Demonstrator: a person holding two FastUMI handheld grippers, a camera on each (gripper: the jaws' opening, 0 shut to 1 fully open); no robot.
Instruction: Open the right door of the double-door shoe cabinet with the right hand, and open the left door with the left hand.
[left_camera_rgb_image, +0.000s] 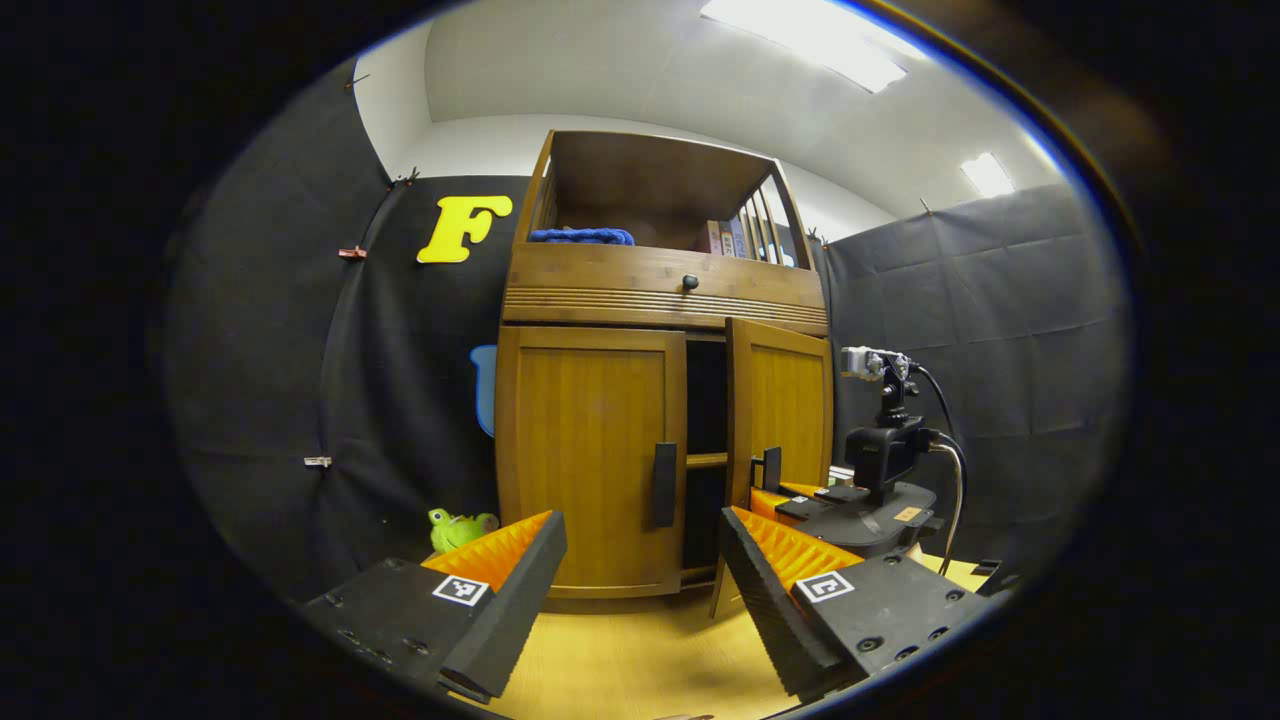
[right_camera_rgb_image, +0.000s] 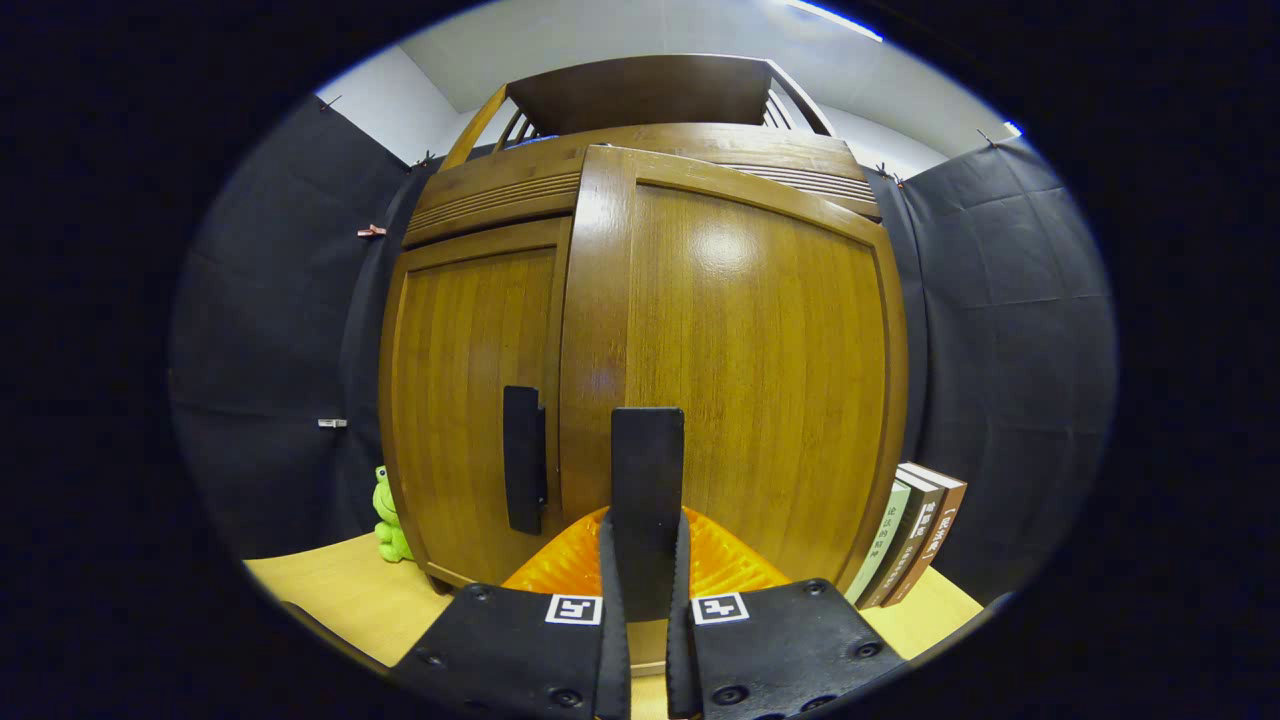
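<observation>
Cabinet (left_camera_rgb_image: 665, 360) right door (left_camera_rgb_image: 780, 400) ajar, right gripper (right_camera_rgb_image: 647, 560) clamped on its handle (right_camera_rgb_image: 647, 470); left door (left_camera_rgb_image: 590, 450) shut, left gripper (left_camera_rgb_image: 640, 590) gaping, near.

The left door's handle (left_camera_rgb_image: 664, 484) stands unobstructed; the ajar right door (left_camera_rgb_image: 778, 400) flanks the gap.

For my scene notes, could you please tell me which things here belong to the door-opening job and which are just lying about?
Job: right door, its handle, right gripper, left door, its handle, left gripper.
Lying about: green frog toy, books, blue cloth.
</observation>
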